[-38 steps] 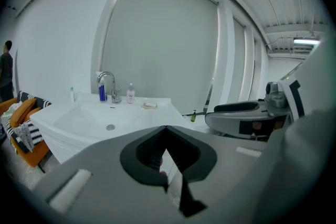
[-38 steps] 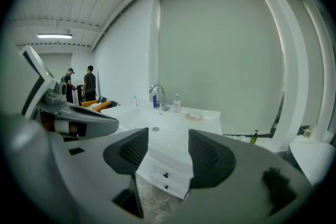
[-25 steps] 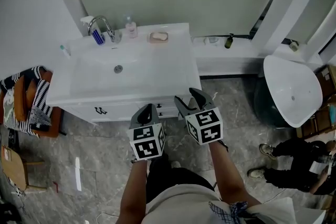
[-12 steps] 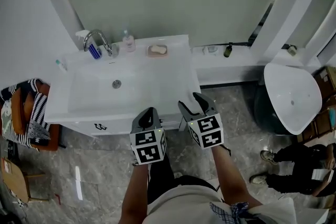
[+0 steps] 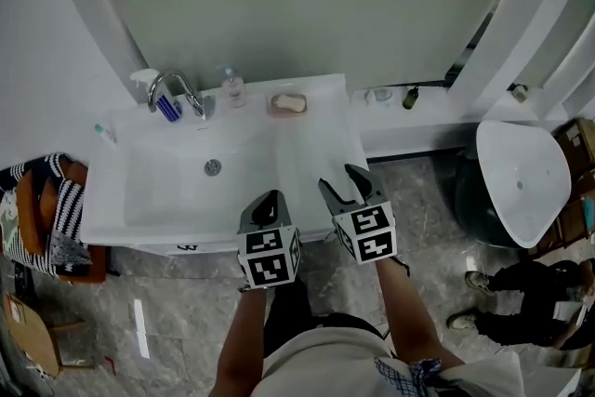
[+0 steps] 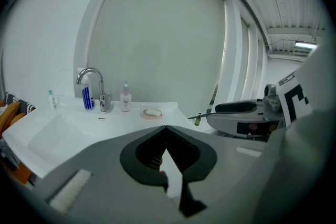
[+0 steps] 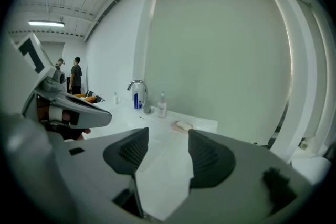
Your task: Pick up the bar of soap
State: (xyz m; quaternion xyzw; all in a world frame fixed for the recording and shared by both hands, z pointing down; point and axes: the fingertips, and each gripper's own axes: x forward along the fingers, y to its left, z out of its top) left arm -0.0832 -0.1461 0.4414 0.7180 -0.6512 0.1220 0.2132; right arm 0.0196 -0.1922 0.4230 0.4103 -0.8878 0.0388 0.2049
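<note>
The pale bar of soap (image 5: 287, 102) lies in a pink dish at the back of the white washstand (image 5: 316, 144), right of the tap. It also shows small and far off in both gripper views: soap (image 6: 153, 112), soap (image 7: 184, 125). Both grippers hover over the washstand's front edge, well short of the soap. My left gripper (image 5: 271, 200) (image 6: 166, 127) is shut with its jaw tips meeting and nothing between them. To its right, my right gripper (image 5: 342, 180) (image 7: 168, 135) stands open and holds nothing, pointing towards the soap.
A chrome tap (image 5: 178, 88), a blue bottle (image 5: 168, 109) and a pump bottle (image 5: 234, 86) stand along the washstand's back. The basin (image 5: 195, 177) is left of the grippers. A toilet (image 5: 521, 177) and a standing person (image 5: 521, 325) are to the right, a chair with striped cloth (image 5: 46, 209) to the left.
Both grippers and the head view have moved forward towards the washstand; the jaw tips now reach over its front edge. Jaw states look unchanged.
</note>
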